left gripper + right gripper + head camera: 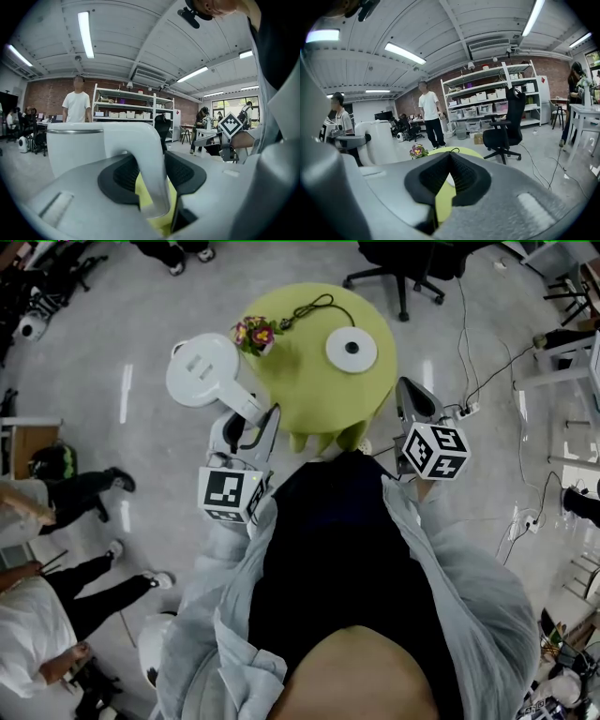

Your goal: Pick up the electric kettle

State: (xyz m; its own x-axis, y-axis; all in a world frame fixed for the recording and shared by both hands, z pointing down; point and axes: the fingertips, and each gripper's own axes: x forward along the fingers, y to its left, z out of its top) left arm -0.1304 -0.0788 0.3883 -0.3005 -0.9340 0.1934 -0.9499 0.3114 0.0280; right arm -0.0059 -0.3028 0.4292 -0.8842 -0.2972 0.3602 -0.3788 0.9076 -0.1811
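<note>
The white electric kettle (201,368) hangs in the air beyond the left edge of the round green table (314,390), its lid facing up at me. My left gripper (251,430) is shut on its curved white handle (151,165), which runs between the dark pads; the kettle body (75,147) fills that view's left. The kettle's round power base (352,350) lies on the table's right part. My right gripper (414,397) hovers at the table's right edge, pad tips together with nothing between them (450,158). From there the kettle (378,140) shows at left.
A small pot of flowers (255,335) and a black cord (314,307) sit on the table's far left part. A black office chair (506,127) stands behind the table. People stand at the left (56,512), and cables (487,381) run over the floor at right.
</note>
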